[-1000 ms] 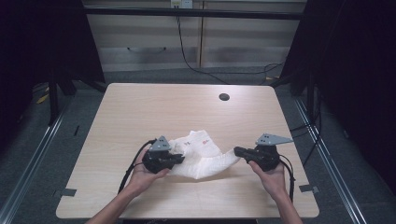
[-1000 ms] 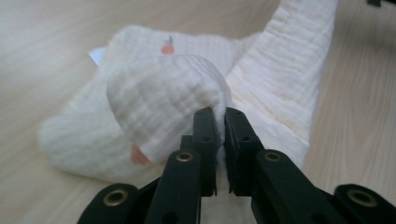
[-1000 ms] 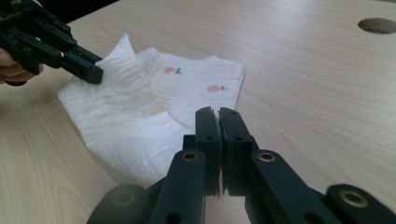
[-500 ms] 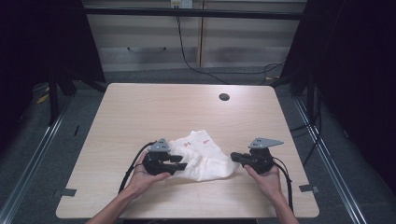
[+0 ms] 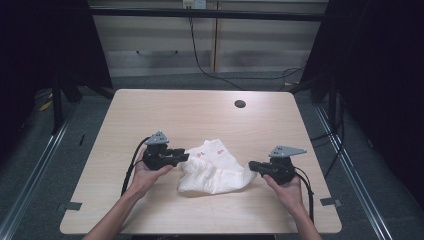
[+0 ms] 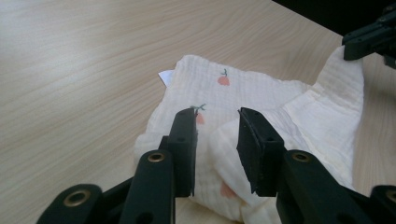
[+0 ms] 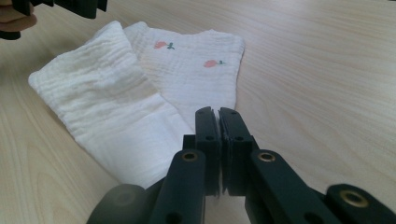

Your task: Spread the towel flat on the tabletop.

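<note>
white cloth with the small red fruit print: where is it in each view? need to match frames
High view: the white cloth lies at centre near the front edge, between the two hand-held grippers.
Left gripper view: centre to right, behind and under the open jaws.
Right gripper view: upper left to centre, running down to the shut jaws.
Shared landmark: the red fruit prints.

High view overhead, facing forward-down; gripper views low, close; all share cloth [image 5: 215, 167].
</note>
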`<state>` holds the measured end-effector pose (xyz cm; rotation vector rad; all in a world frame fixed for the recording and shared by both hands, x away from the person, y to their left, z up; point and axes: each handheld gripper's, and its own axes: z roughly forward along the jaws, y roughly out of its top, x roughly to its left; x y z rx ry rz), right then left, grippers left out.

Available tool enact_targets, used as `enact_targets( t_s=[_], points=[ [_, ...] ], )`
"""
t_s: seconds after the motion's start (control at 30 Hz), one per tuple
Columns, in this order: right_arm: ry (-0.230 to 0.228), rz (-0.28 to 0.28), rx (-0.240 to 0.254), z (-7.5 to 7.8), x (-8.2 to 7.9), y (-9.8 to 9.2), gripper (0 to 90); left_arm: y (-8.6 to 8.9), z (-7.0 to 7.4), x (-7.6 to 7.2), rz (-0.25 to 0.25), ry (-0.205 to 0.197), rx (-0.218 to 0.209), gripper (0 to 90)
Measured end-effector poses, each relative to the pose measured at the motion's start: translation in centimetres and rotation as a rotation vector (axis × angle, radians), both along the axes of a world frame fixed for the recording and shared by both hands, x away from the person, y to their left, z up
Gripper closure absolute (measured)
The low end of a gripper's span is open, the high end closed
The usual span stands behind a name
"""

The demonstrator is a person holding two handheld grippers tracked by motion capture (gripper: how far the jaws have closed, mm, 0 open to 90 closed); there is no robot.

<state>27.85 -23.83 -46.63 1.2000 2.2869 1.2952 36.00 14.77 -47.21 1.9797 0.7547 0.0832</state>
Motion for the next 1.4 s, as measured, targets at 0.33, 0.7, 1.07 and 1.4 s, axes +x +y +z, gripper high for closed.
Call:
enact_targets(
  t_s=[0.33, 0.7, 1.07, 1.4],
  points=[
    [0.01, 0.002, 0.005, -0.2, 0.1, 0.1, 87.1, -1.2, -1.6, 0.7, -0.037, 0.074, 0.01, 55.7],
    [0.011, -0.003, 0.007, -0.3, 0.1, -0.1, 87.1, -1.2, -1.8, 0.3, -0.075, 0.065, 0.027, 84.5],
    [-0.011, -0.027, 0.034, 0.3, 0.1, -0.9, 87.1, 1.0, 0.8, -0.1, -0.037, 0.007, -0.062, 85.1],
    [-0.067, -0.07, 0.121, 2.5, 0.0, -2.6, 87.2, 1.8, 3.5, -1.1, -0.011, -0.077, -0.102, 85.4]
  ],
)
